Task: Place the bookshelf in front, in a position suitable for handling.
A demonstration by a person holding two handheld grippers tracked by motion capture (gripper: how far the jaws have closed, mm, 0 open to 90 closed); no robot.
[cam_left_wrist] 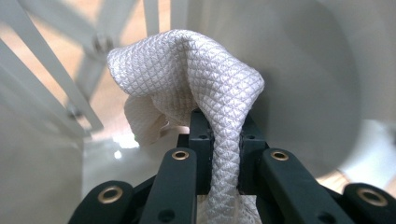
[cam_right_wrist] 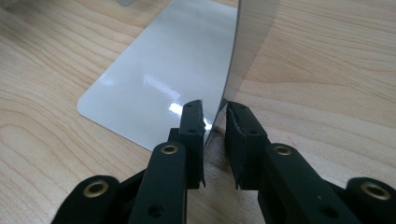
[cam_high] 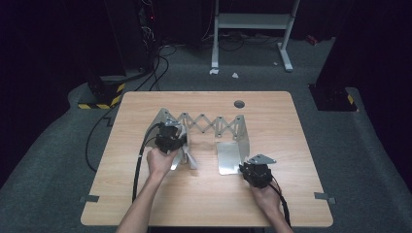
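Observation:
A silver scissor-lattice rack (cam_high: 209, 124) stands on the wooden table (cam_high: 204, 199). My left gripper (cam_high: 180, 146) is at the rack's left end plate (cam_high: 163, 116), shut on a white waffle-weave cloth (cam_high: 188, 159). In the left gripper view the cloth (cam_left_wrist: 196, 70) bulges out of the shut jaws of my left gripper (cam_left_wrist: 227, 123), close to the curved grey plate (cam_left_wrist: 317, 70). My right gripper (cam_high: 244, 168) is at the rack's right end. In the right gripper view my right gripper (cam_right_wrist: 215, 109) is closed on the lower edge of the upright plate (cam_right_wrist: 252, 37), beside the flat base plate (cam_right_wrist: 159, 79).
A round cable hole (cam_high: 239, 103) sits near the table's far edge. Small metal clips (cam_high: 89, 198) (cam_high: 324, 196) stick out at the front corners. A white stand (cam_high: 252, 22) and black cables (cam_high: 160, 63) lie on the floor behind.

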